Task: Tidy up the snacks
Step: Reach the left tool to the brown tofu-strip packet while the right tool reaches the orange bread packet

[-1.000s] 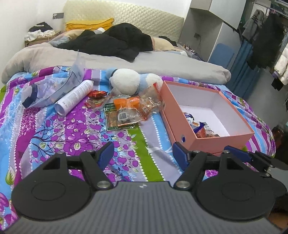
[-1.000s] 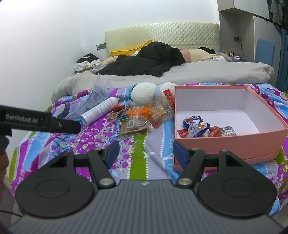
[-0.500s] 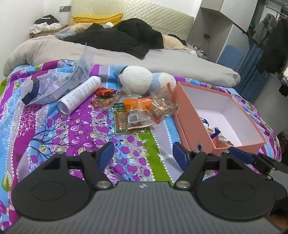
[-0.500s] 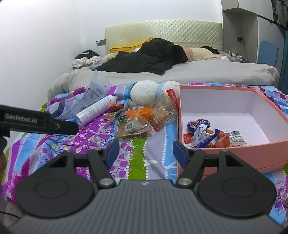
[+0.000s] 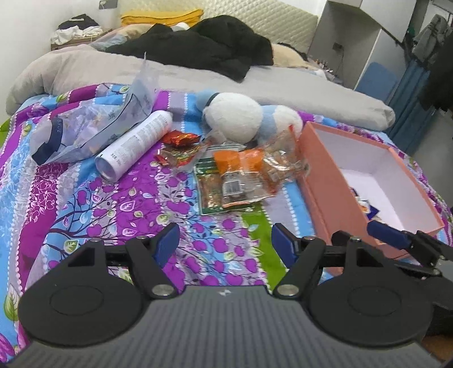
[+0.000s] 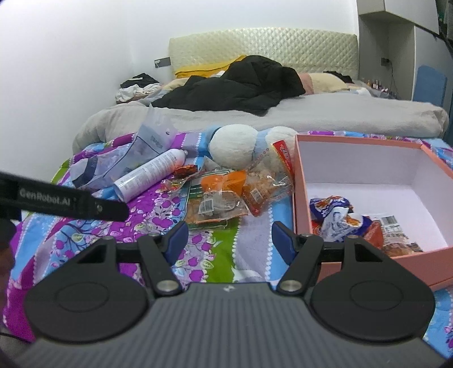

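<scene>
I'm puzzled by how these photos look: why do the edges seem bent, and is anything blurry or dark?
Left wrist view: the fisheye lens bows the headboard; the wardrobe side is dim and soft.
Right wrist view: the corners darken, the pink box looks skewed, and the other gripper's black finger at the left edge is slightly blurred.

we see our left gripper as a ribbed dark grey body with two round black discs, black angular linkages, silver screws and blue pads. our right gripper has the same build: black discs, silver screws, blue fingertips. white lettering reading genrobot.ai marks the black side of our left gripper in the right wrist view.
</scene>
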`<state>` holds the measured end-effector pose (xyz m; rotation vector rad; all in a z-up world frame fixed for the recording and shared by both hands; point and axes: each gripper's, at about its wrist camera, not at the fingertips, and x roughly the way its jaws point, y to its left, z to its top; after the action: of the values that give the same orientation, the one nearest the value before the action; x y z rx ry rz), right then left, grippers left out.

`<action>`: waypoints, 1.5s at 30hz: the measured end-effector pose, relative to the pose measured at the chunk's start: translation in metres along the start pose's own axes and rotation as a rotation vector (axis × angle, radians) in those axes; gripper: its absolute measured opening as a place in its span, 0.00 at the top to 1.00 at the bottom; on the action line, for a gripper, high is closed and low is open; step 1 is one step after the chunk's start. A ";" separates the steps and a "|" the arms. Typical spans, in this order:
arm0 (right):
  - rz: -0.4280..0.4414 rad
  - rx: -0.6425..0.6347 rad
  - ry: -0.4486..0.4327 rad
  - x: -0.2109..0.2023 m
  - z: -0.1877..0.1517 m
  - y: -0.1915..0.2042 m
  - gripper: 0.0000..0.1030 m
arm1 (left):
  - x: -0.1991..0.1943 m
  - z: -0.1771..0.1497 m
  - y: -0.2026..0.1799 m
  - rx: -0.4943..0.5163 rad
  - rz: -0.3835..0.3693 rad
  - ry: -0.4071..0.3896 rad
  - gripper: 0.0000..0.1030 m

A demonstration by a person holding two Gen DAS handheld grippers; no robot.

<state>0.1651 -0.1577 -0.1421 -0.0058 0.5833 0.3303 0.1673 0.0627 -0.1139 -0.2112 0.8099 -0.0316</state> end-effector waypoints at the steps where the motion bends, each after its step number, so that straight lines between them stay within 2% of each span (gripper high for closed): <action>1: 0.002 0.003 0.002 0.004 0.001 0.000 0.35 | 0.004 0.001 0.003 -0.005 0.003 0.001 0.26; 7: -0.010 -0.005 0.024 0.038 -0.002 -0.001 0.34 | 0.036 0.005 0.019 -0.034 0.019 0.007 0.26; 15: -0.050 -0.095 0.011 0.087 -0.007 0.004 0.34 | 0.098 0.008 0.047 -0.093 0.017 0.053 0.25; 21: -0.051 -0.138 0.009 0.122 -0.005 0.010 0.34 | 0.131 0.023 0.067 -0.117 0.009 0.028 0.25; 24: -0.013 -0.092 0.029 0.139 -0.002 0.010 0.34 | 0.145 0.034 0.074 -0.102 0.033 0.012 0.24; 28: -0.002 -0.104 0.037 0.161 0.002 0.016 0.34 | 0.165 0.051 0.081 -0.071 0.024 0.011 0.16; 29: 0.003 -0.105 0.039 0.167 0.003 0.016 0.32 | 0.170 0.055 0.081 -0.057 0.032 0.010 0.16; 31: -0.009 -0.111 0.040 0.178 0.005 0.017 0.19 | 0.180 0.061 0.081 -0.024 0.049 0.011 0.16; 34: -0.034 -0.131 0.046 0.194 0.006 0.017 0.19 | 0.195 0.067 0.082 0.005 0.052 0.012 0.16; 42: 0.009 -0.163 0.091 0.223 0.007 0.019 0.19 | 0.223 0.074 0.070 0.070 0.037 0.021 0.16; 45: 0.015 -0.170 0.087 0.230 0.007 0.021 0.17 | 0.236 0.075 0.070 0.067 0.058 0.036 0.20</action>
<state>0.3422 -0.0671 -0.2590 -0.1799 0.6399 0.3950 0.3805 0.1191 -0.2469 -0.1242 0.8486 -0.0083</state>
